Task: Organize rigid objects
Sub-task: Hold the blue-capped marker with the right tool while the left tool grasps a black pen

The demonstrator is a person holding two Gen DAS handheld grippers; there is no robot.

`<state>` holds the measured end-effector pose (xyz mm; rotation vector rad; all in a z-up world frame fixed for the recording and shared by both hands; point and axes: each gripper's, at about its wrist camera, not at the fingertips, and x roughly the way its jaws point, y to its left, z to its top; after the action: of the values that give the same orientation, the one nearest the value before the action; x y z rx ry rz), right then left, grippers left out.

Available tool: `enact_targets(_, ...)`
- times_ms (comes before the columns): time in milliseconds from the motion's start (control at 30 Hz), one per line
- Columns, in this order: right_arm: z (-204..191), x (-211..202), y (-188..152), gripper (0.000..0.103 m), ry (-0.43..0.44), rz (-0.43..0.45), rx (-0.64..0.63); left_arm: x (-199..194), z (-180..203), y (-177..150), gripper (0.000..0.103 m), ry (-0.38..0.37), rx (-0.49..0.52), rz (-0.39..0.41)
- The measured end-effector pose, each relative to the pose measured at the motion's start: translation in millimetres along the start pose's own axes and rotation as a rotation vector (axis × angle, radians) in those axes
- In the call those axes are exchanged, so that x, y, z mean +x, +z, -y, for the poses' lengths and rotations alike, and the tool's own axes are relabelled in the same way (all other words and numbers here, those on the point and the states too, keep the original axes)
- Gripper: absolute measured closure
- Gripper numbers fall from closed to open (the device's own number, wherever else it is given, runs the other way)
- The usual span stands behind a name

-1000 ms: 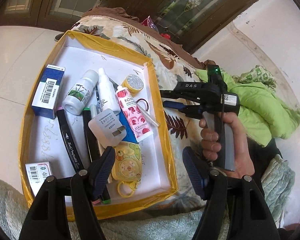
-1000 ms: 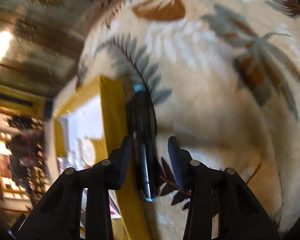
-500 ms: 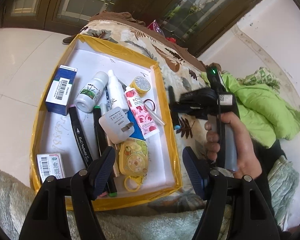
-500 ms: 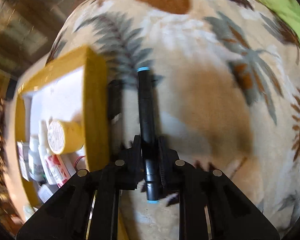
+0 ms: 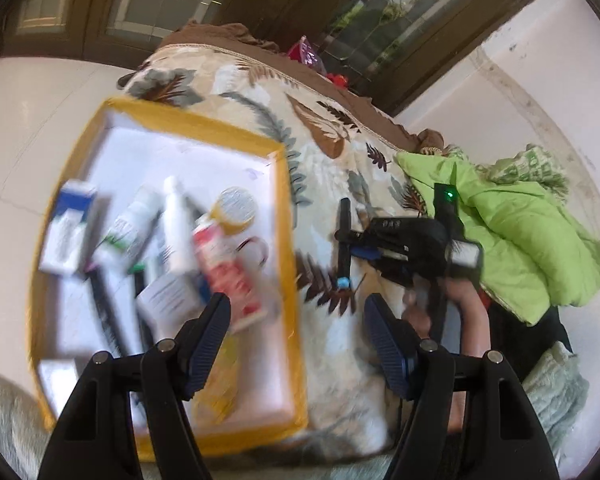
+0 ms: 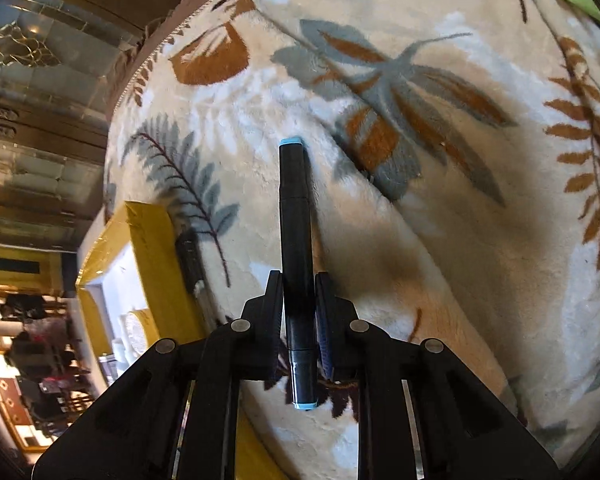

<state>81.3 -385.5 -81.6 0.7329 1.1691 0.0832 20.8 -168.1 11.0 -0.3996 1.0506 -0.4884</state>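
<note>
Lifted clear of leaf-patterned plush blanket point(image 6: 440, 208) since before: black blue-capped marker pen point(image 6: 296, 216), clamped tight in right gripper point(image 6: 299, 312), right of yellow-rimmed white tray point(image 5: 288, 240). Left gripper point(image 5: 298, 344) jaws wide apart, holding nothing.

Daylight, bright overall. Left wrist view: heavy motion blur over the yellow tray point(image 5: 288, 216) and its contents; background sharper. Right wrist view: sharp; black marker point(image 6: 296, 248) casts a soft shadow on the blanket point(image 6: 440, 184). Strong fisheye curvature, dark corners.

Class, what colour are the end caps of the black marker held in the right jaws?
Light blue, on both ends of the marker; clearest in the right wrist view.
</note>
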Motion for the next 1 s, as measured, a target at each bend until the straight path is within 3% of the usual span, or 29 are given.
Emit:
enact_targets(233, 11, -22, 13, 0.088, 0.064, 0.063, 0.035, 83, 39, 51, 0.034, 0.099, 0.028, -0.154)
enact_targets(367, 17, -20, 16, 0.088, 0.089, 0.051, 0.047, 131, 45, 64, 0.046, 0.202, 0.030, -0.253)
enact_targets(667, 31, -23, 21, 0.088, 0.121, 0.052, 0.071, 199, 68, 61, 0.046, 0.537, 0.162, -0.387)
enact_targets(767, 36, -26, 23, 0.088, 0.131, 0.061, 0.079, 228, 57, 57, 0.047, 0.565, 0.146, -0.503)
enact_targets(867, 41, -30, 25, 0.088, 0.139, 0.076, 0.088, 227, 61, 56, 0.048, 0.585, 0.158, -0.516)
enact_targets(967, 47, -33, 27, 0.088, 0.153, 0.082, 0.103, 220, 53, 48, 0.061, 0.533, 0.132, -0.555)
enact_targets(1000, 49, -33, 27, 0.088, 0.160, 0.084, 0.112, 215, 51, 47, 0.061, 0.498, 0.123, -0.555)
